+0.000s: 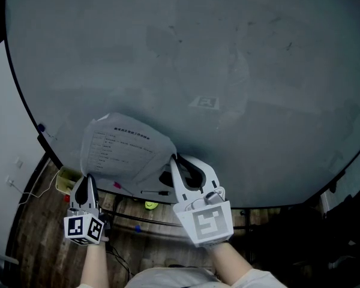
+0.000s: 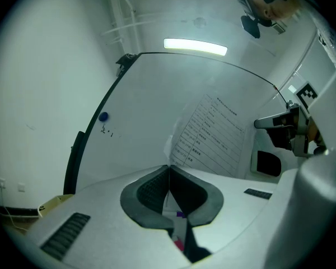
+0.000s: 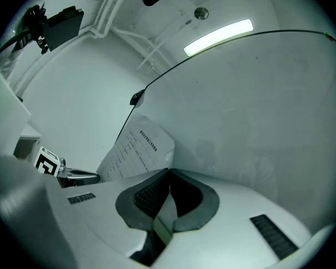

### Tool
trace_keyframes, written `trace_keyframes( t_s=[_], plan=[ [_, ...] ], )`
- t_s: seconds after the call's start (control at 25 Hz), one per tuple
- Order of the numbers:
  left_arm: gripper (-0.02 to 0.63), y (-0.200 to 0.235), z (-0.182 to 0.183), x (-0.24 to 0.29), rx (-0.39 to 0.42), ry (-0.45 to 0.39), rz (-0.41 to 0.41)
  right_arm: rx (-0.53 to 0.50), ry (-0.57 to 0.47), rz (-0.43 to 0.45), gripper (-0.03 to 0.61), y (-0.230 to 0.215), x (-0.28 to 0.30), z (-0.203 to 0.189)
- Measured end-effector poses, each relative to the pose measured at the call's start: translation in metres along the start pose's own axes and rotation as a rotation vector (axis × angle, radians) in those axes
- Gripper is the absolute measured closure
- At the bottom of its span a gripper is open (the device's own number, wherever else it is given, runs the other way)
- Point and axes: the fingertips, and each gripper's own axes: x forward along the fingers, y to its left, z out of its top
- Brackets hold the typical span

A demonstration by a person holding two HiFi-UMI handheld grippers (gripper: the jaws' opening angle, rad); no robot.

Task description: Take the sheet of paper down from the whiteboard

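Observation:
A printed sheet of paper (image 1: 123, 149) bulges off the lower left of the whiteboard (image 1: 216, 59), curled and creased. My left gripper (image 1: 88, 177) is shut on the sheet's lower left edge. My right gripper (image 1: 173, 158) is shut on its lower right corner. In the left gripper view the closed left gripper (image 2: 168, 167) pinches the paper (image 2: 213, 133), and the right gripper's fingers (image 2: 271, 122) show beyond it. In the right gripper view a strip of the sheet (image 3: 137, 147) runs down between the closed jaws of the right gripper (image 3: 169, 171).
A blue magnet (image 1: 41, 126) sits on the board's left edge. A square marker tag (image 1: 205, 102) is stuck mid-board. Below the board are a yellow box (image 1: 66, 179), a pink pen (image 1: 116, 185) and a yellow-green object (image 1: 150, 205) over a wooden floor. A ceiling light (image 2: 195, 47) glows overhead.

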Motion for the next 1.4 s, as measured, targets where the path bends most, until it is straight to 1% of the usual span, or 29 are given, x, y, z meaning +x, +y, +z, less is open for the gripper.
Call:
trace_keyframes(
  t_s=[0.24, 0.4, 0.52, 0.76, 1.0, 1.16, 1.32, 1.4],
  plan=[
    [0.598, 0.014, 0.0, -0.01, -0.003, 0.001, 0.019, -0.001, -0.012, 0.038, 0.557, 0.028, -0.003, 0.008],
    [0.597, 0.035, 0.005, -0.041, -0.018, -0.001, 0.044, -0.002, -0.021, 0.061, 0.557, 0.046, -0.006, 0.015],
    [0.598, 0.04, 0.007, -0.061, -0.011, 0.005, 0.061, -0.004, -0.025, 0.081, 0.557, 0.056, -0.006, 0.016],
    [0.597, 0.043, -0.008, -0.064, -0.012, 0.052, 0.116, -0.011, -0.006, 0.143, 0.557, 0.06, 0.011, 0.002],
    [0.598, 0.048, -0.026, -0.069, 0.0, 0.099, 0.145, 0.003, 0.022, 0.202, 0.557, 0.073, 0.027, -0.015],
    [0.598, 0.05, -0.032, -0.077, -0.005, 0.127, 0.174, 0.041, 0.052, 0.233, 0.557, 0.079, 0.032, -0.023],
    [0.598, 0.05, -0.035, -0.084, -0.008, 0.144, 0.197, 0.028, 0.053, 0.271, 0.557, 0.083, 0.036, -0.029],
    [0.598, 0.051, -0.037, -0.088, -0.014, 0.155, 0.21, 0.043, 0.071, 0.284, 0.557, 0.086, 0.036, -0.032]
  ],
)
